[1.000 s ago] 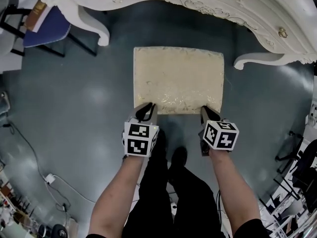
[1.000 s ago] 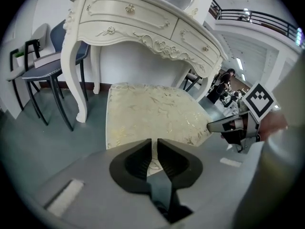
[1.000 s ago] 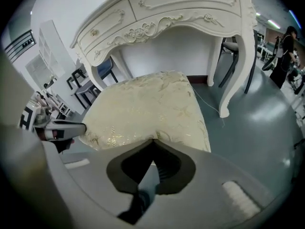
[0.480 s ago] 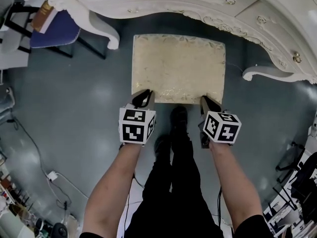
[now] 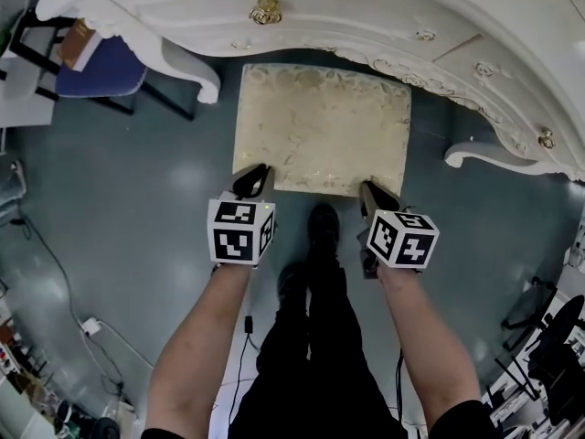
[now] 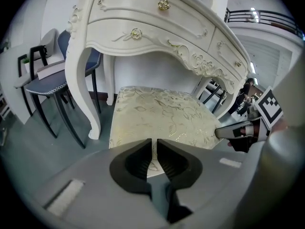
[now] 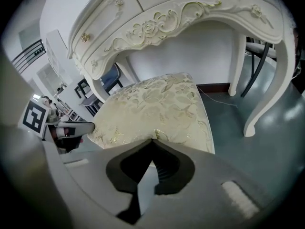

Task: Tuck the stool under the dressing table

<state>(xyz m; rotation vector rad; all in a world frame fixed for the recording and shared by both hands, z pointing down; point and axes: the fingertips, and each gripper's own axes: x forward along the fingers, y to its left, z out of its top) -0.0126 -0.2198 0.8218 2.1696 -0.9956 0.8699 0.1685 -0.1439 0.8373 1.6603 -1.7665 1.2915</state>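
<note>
The stool [image 5: 320,131], with its cream, leaf-patterned cushion, stands on the grey floor [image 5: 119,208]. Its far edge is just under the front apron of the white dressing table [image 5: 366,16]; the rest of the seat lies in the open, between the two curved front legs [image 5: 196,71] [image 5: 494,158].

The left tongs [image 5: 251,181] touch the near edge of the seat close to its left corner. The left gripper view shows these tongs [image 6: 154,144] drawn nearly together, with only a thin slit between them and the cushion [image 6: 157,116] right ahead.

The right tongs [image 5: 375,195] touch the same edge close to the right corner. In the right gripper view their tips [image 7: 153,144] meet against the edge of the cushion [image 7: 152,109], with nothing held between them.

Each gripper's marker cube [image 5: 240,231] [image 5: 402,238] sits over the person's wrist, and the person's dark-clad legs stand between the two arms.

A chair with a blue seat [image 5: 96,67] stands to the left of the dressing table's left leg.
</note>
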